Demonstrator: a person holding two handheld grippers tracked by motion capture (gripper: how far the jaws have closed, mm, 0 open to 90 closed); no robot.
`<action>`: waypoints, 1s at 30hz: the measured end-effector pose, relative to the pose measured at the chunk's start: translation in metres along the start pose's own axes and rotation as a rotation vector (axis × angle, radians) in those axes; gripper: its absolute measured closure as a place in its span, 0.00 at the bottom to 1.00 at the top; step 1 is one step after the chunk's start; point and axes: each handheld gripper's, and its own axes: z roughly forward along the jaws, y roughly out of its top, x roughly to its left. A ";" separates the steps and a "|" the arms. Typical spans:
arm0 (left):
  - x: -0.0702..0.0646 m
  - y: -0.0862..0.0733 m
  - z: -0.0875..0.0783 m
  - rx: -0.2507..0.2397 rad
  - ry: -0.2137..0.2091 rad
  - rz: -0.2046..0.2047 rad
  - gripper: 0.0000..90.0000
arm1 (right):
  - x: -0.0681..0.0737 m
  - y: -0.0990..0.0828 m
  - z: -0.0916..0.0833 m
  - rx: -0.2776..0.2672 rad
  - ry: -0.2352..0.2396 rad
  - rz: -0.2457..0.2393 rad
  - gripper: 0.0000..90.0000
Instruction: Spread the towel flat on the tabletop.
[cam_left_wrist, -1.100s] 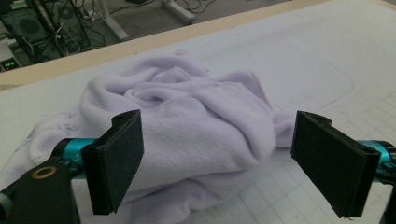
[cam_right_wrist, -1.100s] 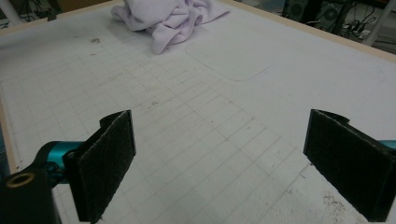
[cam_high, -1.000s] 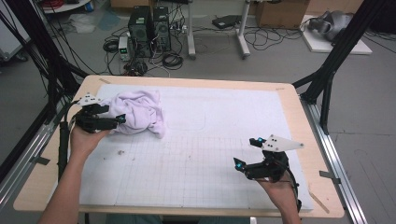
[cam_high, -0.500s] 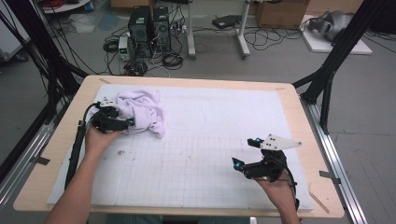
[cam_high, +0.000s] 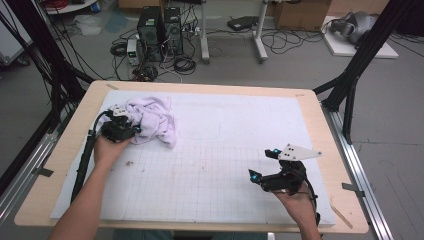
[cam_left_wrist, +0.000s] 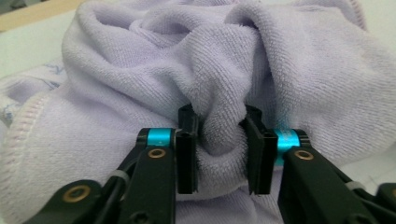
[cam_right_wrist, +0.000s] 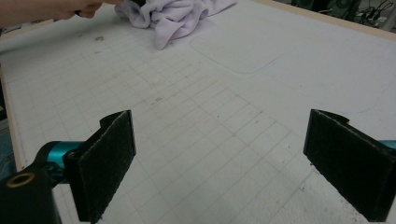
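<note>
A crumpled lilac towel (cam_high: 156, 117) lies at the far left of the white gridded mat (cam_high: 225, 150). My left gripper (cam_high: 134, 130) sits at the towel's left edge. Its jaws have just been closing, and in the left gripper view the pads of the left gripper (cam_left_wrist: 219, 140) pinch a raised fold of the towel (cam_left_wrist: 140, 74). My right gripper (cam_high: 262, 163) rests near the front right of the mat, open with nothing between its fingers. In the right gripper view, the right gripper (cam_right_wrist: 219, 163) looks across bare mat towards the distant towel (cam_right_wrist: 173, 14) and the other hand (cam_right_wrist: 46, 11).
The mat covers a wooden table (cam_high: 75, 135) whose border shows all round. Black frame struts (cam_high: 350, 85) rise at the table's left and right sides. Computer towers (cam_high: 160, 25) and cables sit on the floor beyond the far edge.
My left gripper moved forward and down into the towel's left edge and closed on a fold. The right gripper stayed where it was.
</note>
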 end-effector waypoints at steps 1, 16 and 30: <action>0.001 0.000 -0.001 -0.001 -0.005 -0.003 0.81 | 0.000 0.000 0.001 0.005 0.002 0.000 0.09; -0.017 0.011 -0.041 -0.037 -0.132 -0.071 0.83 | 0.000 0.003 0.011 0.017 0.021 0.001 0.09; -0.096 -0.003 -0.095 -0.103 -0.260 0.025 0.83 | 0.005 0.007 0.018 0.024 0.040 -0.013 0.09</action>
